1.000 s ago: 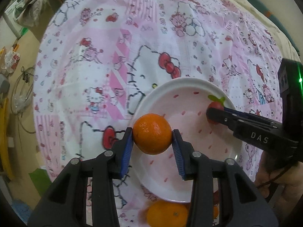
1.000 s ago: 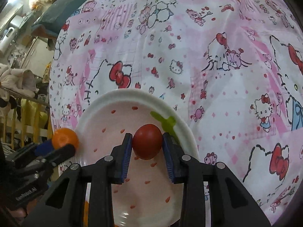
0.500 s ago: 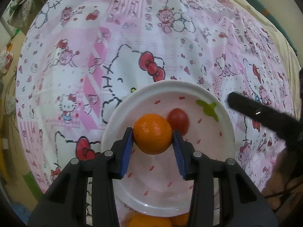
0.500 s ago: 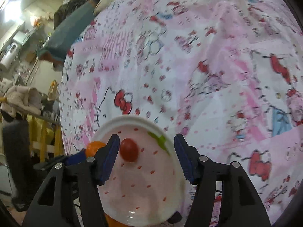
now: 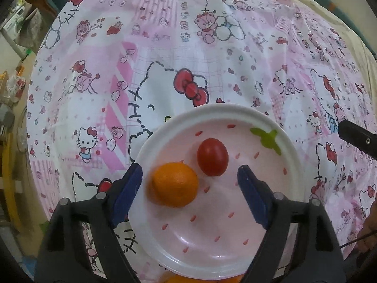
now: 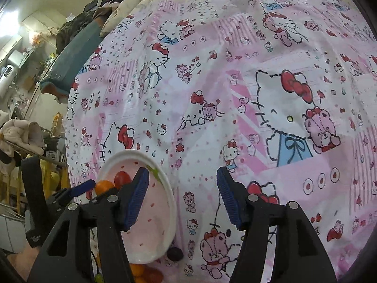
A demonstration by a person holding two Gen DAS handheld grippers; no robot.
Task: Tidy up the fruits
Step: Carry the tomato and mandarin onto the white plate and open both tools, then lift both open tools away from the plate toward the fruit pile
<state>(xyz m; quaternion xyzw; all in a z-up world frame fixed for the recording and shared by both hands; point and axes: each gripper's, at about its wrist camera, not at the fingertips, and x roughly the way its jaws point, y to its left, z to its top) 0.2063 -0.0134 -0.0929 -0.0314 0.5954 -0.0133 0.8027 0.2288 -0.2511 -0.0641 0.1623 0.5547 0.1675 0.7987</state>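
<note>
Two fruits (image 5: 174, 184) on plate (image 5: 292, 155), dark fruit (image 6: 175, 254) beside

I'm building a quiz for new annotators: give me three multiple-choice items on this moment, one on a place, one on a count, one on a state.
1. Where does the round orange mandarin lie?
A. On the white plastic plate with red flecks
B. On the pink cartoon-print cloth beside the plate
C. Lifted clear in the left claw

2. How many fruits lie on the plate?
A. One
B. Two
C. Four

3. How does the right claw stand?
A. Shut on the small red tomato
B. Shut on nothing
C. Open, nothing between its pads

Answers:
1 A: the mandarin rests on the plate, clear of the pads of the left claw, whose jaws have just opened.
2 B: only mandarin and tomato show there.
3 C: just cloth shows between its blue pads.
</note>
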